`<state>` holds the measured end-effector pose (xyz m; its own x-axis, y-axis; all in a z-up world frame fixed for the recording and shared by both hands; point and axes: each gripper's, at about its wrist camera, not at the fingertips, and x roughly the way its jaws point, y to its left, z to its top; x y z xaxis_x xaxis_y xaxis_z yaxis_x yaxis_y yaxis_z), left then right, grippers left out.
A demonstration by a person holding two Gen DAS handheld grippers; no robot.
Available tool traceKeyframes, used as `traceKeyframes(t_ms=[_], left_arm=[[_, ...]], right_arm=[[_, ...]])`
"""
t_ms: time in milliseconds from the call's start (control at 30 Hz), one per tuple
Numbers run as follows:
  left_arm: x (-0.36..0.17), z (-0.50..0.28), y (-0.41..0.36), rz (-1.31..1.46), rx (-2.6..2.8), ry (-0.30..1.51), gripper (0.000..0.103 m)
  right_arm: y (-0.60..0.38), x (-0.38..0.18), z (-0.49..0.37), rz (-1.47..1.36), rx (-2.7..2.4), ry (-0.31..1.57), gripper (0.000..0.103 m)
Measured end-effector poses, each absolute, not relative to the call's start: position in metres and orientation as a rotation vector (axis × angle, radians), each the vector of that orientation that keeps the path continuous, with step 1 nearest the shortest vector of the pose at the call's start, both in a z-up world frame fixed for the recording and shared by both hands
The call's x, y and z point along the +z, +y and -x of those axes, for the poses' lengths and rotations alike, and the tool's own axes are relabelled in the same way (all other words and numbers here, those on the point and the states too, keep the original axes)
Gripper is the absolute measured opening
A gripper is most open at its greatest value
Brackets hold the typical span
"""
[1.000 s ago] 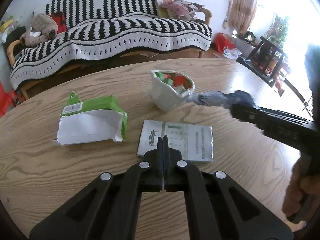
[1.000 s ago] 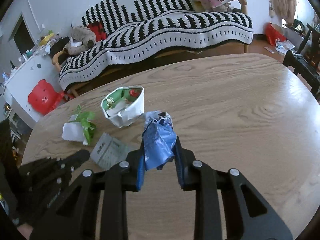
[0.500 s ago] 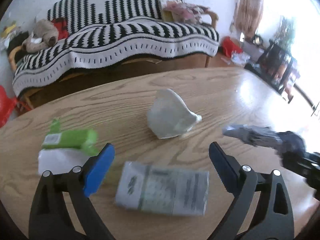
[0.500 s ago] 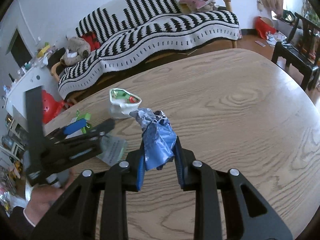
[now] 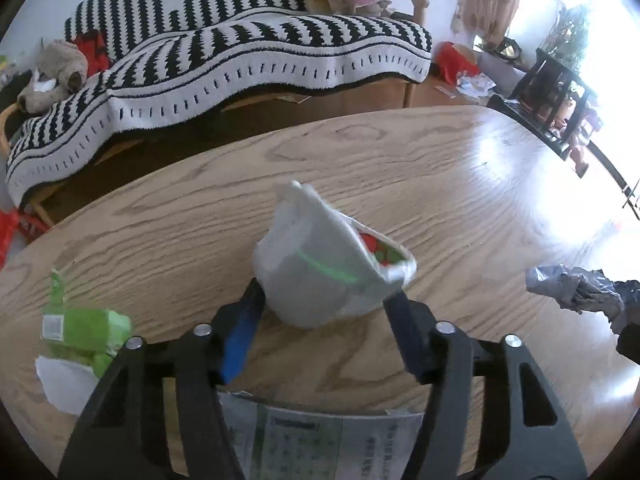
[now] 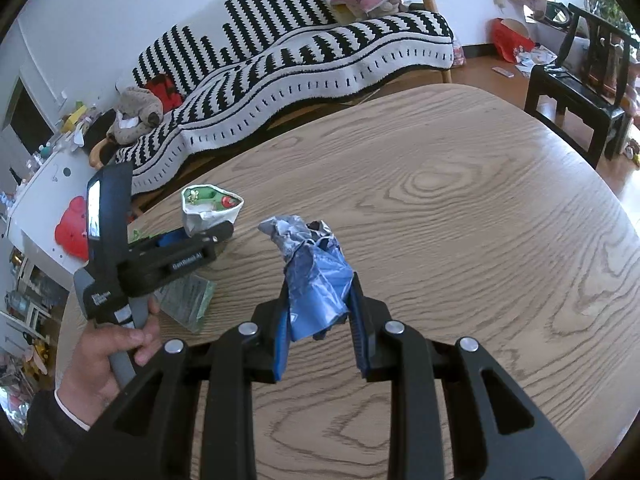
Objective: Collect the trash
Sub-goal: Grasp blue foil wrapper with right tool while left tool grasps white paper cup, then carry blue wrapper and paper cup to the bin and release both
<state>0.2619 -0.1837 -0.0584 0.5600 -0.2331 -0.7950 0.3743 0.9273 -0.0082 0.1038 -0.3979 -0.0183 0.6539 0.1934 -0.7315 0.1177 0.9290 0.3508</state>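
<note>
A white paper bag (image 5: 320, 280) with red and green trash inside stands on the wooden table (image 5: 460, 184). My left gripper (image 5: 325, 308) is open, its fingers on either side of the bag's base. The bag also shows in the right wrist view (image 6: 210, 210), with the left gripper (image 6: 208, 236) at it. My right gripper (image 6: 320, 312) is shut on a crumpled blue wrapper (image 6: 312, 268), held above the table right of the bag; the wrapper shows at the right edge of the left wrist view (image 5: 580, 292).
A green and white torn packet (image 5: 80, 344) lies at the left. A printed foil sachet (image 5: 320, 440) lies under my left gripper. A striped sofa (image 5: 240, 52) stands behind the table, a dark chair (image 6: 580, 76) at the right.
My left gripper opened wide, moved forward past the sachet, and now straddles the white bag. My right gripper kept hold of the blue wrapper and drew slightly back to the right.
</note>
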Motion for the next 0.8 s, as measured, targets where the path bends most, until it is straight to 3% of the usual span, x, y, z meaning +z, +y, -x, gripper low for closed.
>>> traceKeyframes(t_ms=[367,800], left_arm=[[-0.026,-0.212,-0.185,-0.12,-0.406,0.889,0.056],[0.022,-0.081,-0.174,-0.13,-0.449,0.825,0.056]], right_arm=[[-0.386,-0.005,-0.075,-0.338,0.024,0.868,0.026],[-0.391,0.023,0.021,-0.291,0.003,0.839,0.026]])
